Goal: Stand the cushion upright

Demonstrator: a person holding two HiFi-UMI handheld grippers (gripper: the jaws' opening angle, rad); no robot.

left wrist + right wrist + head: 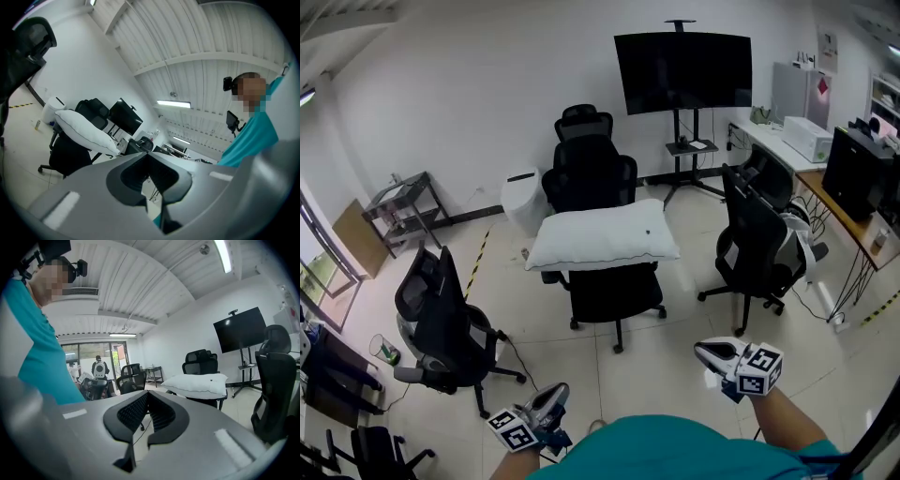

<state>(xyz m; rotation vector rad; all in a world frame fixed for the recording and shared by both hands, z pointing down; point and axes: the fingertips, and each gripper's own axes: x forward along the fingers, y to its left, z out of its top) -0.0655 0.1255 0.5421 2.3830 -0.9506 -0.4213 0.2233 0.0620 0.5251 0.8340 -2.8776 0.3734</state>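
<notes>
- head view: we're seeing the cushion [602, 236] lying flat across a black office chair [614, 292] mid-room; whether it's bearing on the seat or the armrests we can't tell; left gripper [555, 392] and right gripper [701, 350] are both hanging low by the person's body, well apart from the cushion; by our read the task is not yet begun
- left gripper view: jaws are sitting fully together, tips touching, nothing between them; cushion [84, 127] is showing off to the left on top of the chair [70, 157]; the gripper isn't lined up on it
- right gripper view: jaws are likewise pressed together and empty; cushion [197, 383] is sitting ahead and to the right, flat, long side facing us; a neighbouring chair [274, 390] is standing close at the right edge
- risk, grip: both tongs are closed; we're expecting they need opening before contact; arriving closed would just be shoving the cushion off the far side
- risk, base: the chair is standing on casters; pushing sideways while tipping the cushion is likely rolling or swivelling it away
- risk, cushion: it's looking soft; pinching one corner is likely folding it rather than raising it; upright with nothing behind it, it's likely slumping or dropping to the floor [682, 281]
- risk, clearance: the neighbouring chair is crowding the right side; the right arm could be clipping it on approach
</notes>
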